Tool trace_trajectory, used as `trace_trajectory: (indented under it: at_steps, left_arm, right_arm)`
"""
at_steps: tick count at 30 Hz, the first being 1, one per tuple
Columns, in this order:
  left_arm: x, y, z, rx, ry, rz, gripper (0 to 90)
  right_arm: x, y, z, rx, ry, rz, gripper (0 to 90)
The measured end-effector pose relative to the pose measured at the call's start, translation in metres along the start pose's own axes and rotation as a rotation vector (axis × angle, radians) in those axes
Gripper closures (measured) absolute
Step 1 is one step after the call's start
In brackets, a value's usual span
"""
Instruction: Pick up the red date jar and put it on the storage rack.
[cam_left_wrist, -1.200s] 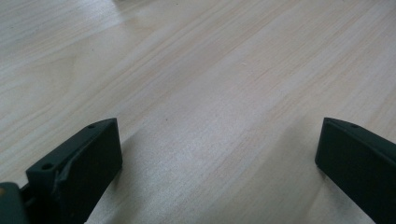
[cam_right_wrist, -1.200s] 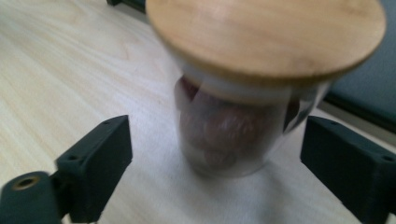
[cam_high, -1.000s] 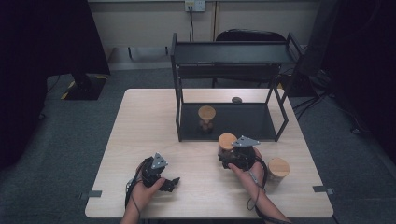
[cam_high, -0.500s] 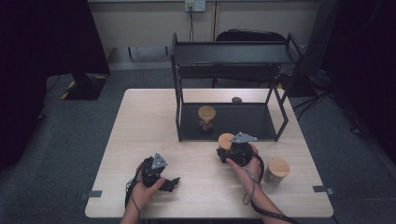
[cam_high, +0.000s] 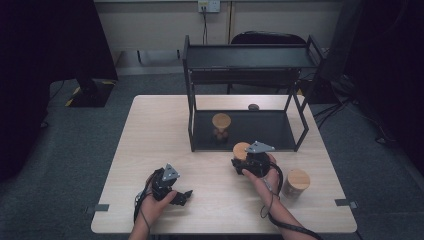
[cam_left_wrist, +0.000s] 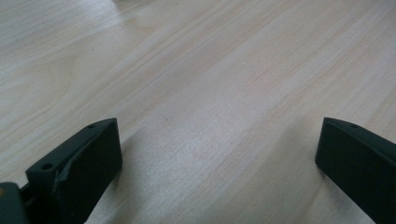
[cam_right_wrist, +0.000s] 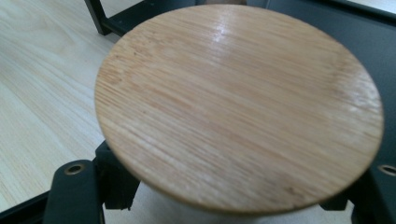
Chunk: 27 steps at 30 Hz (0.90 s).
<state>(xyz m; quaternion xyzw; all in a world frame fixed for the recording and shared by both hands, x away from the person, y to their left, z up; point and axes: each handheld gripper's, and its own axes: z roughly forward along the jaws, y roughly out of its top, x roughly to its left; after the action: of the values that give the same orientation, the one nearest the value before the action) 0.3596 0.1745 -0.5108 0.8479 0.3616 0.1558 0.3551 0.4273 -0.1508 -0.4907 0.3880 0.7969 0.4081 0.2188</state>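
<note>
Your tabletop (cam_high: 150, 150) carries a black two-tier rack (cam_high: 247, 55) at its far side, with one wooden-lidded jar (cam_high: 221, 125) already standing on the rack's lower shelf (cam_high: 265, 132) and a second lidded jar (cam_high: 296, 182) waiting near the right edge of the tabletop. Just in front of that shelf, your right gripper (cam_high: 246, 159) has just been closing and now clamps the body of a third jar (cam_right_wrist: 238, 105) under its round bamboo lid, the jaws pressing from both sides. Your left gripper (cam_left_wrist: 212, 154) rests low over bare wood with its jaws wide apart and nothing between them. To place this jar well, judge the shelf lip first: lift enough to clear it, keep the jar upright so the lid stays seated, and set it down apart from the jar already there before you let go
</note>
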Motion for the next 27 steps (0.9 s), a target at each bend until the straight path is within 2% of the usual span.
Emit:
trace_trajectory:
  at_steps: [17,27]
  left_arm:
    - [0.0,0.0,0.0,0.0,0.0,0.0,0.2]
    - [0.0,0.0,0.0,0.0,0.0,0.0,0.1]
  right_arm:
    - [-0.007,0.017,-0.003,-0.003,0.005,-0.002,25.5]
    - [-0.01,0.024,0.004,-0.005,0.005,0.031,25.5]
